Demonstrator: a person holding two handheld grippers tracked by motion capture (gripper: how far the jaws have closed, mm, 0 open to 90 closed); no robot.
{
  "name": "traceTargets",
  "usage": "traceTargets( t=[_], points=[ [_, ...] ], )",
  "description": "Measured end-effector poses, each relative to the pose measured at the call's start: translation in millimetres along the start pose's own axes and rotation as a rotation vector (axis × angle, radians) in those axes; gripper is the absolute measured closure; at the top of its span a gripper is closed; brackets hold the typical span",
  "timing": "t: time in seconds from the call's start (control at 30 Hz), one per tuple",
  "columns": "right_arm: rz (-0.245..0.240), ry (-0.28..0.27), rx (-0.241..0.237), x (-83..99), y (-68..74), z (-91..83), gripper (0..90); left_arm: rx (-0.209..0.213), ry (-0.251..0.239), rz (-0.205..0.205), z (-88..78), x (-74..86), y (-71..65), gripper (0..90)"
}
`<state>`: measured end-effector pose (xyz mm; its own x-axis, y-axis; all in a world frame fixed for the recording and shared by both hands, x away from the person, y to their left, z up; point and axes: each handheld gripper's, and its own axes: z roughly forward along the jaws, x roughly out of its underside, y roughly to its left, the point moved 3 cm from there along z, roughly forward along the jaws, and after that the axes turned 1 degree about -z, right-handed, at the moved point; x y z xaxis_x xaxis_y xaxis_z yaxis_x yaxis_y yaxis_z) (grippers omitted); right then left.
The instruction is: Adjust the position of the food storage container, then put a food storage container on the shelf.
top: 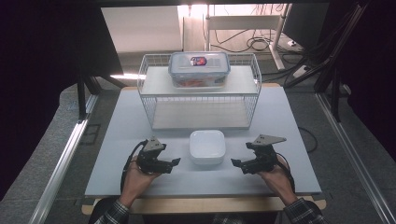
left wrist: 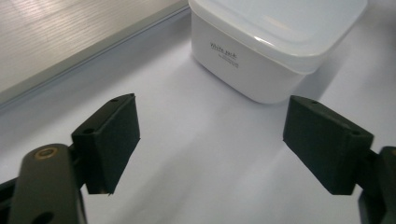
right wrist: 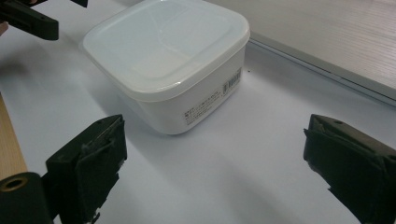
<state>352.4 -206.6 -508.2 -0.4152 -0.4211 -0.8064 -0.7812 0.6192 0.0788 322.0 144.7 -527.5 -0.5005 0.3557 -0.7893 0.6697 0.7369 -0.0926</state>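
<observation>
— Where is the box now?

— The square white plastic container with its lid on [top: 207,146] sits on the pale grey table top [top: 116,140], near the front edge, right between the two hands. Nothing touches it.

— And the grippers?

— The left gripper [top: 173,162] lies just left of it, pointing at it, jaws spread wide with only bare table between them. The right gripper [top: 236,162] mirrors it on the other side, jaws just as wide and nothing in them either. In the left gripper view the container [left wrist: 275,42] stands a little beyond the pads [left wrist: 114,140], apart from them.

— Anything in the way?

— Behind the container stands a white wire basket-shelf [top: 201,95], close to it. On top of the shelf rests a clear rectangular storage box with a blue-trimmed clip lid [top: 199,69]. From the right gripper view the container [right wrist: 168,60] is near, with the wooden table edge [right wrist: 11,149] at the left.
</observation>
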Motion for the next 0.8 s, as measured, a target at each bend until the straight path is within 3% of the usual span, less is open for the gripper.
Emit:
traceTargets(
  t=[0.2,0.37,0.43,0.57,0.8],
  points=[
    [-0.007,0.015,-0.004,1.7,0.7,3.0,4.1,-0.001,0.005,0.001,-2.2,3.3,1.0,14.6],
    [-0.011,0.023,0.010,0.4,1.1,2.4,1.6,-0.020,0.020,0.067,2.5,3.7,-0.7,5.9],
    [-0.005,0.017,0.008,-0.3,1.1,2.0,0.9,-0.018,0.018,0.073,4.1,3.9,-0.6,4.6],
    [-0.007,0.021,0.010,-2.1,1.3,3.5,0.7,0.021,0.011,0.042,7.5,1.0,-1.1,1.6],
    [-0.036,0.015,0.018,-9.5,1.9,6.2,0.7,0.036,0.040,0.038,11.4,-8.8,-4.3,2.4]
  ],
)
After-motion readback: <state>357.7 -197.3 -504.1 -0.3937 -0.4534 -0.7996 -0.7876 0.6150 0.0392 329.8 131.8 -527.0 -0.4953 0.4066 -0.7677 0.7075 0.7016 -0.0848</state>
